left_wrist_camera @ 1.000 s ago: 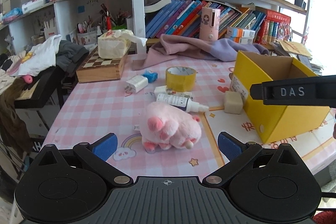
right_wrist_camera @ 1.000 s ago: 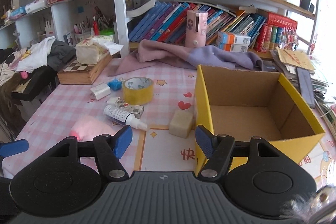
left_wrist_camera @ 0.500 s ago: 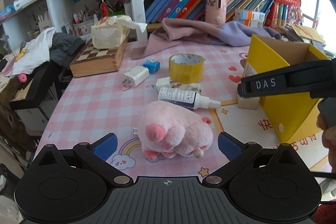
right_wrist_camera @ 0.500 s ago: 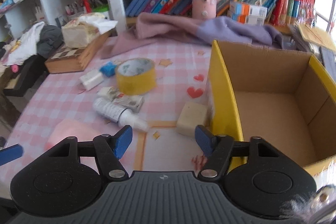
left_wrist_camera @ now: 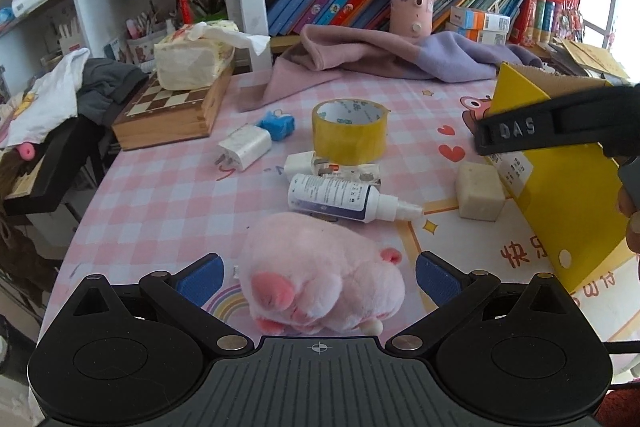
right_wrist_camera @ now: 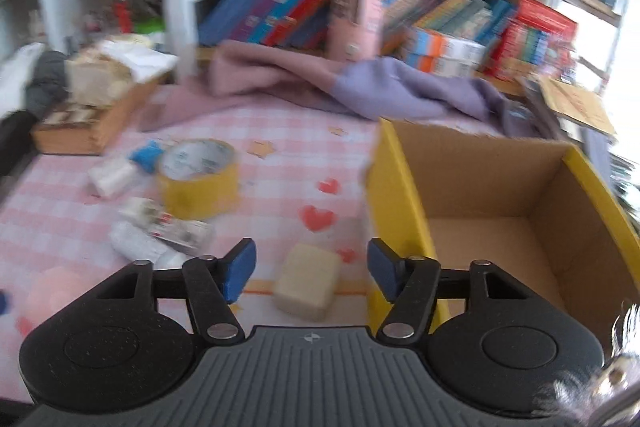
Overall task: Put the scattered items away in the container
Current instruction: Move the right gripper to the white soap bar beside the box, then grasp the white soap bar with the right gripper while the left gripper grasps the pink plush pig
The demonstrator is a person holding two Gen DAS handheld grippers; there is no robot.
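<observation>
My left claw (left_wrist_camera: 318,277) is spread wide around the pink plush toy (left_wrist_camera: 324,277) on the desk (left_wrist_camera: 160,195), pads clear of it. Only this view shows the spray bottle (left_wrist_camera: 340,197) sharply. The right view is blurred; there my right claw (right_wrist_camera: 310,269) is opening, pads apart, the beige block (right_wrist_camera: 306,281) lying between them untouched, just beside the yellow box (right_wrist_camera: 400,203), whose bare inside shows only here.

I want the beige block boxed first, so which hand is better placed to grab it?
Right. The right gripper, its jaws opening, has the beige block between them, beside the yellow box. The left gripper faces the pink plush.
</observation>
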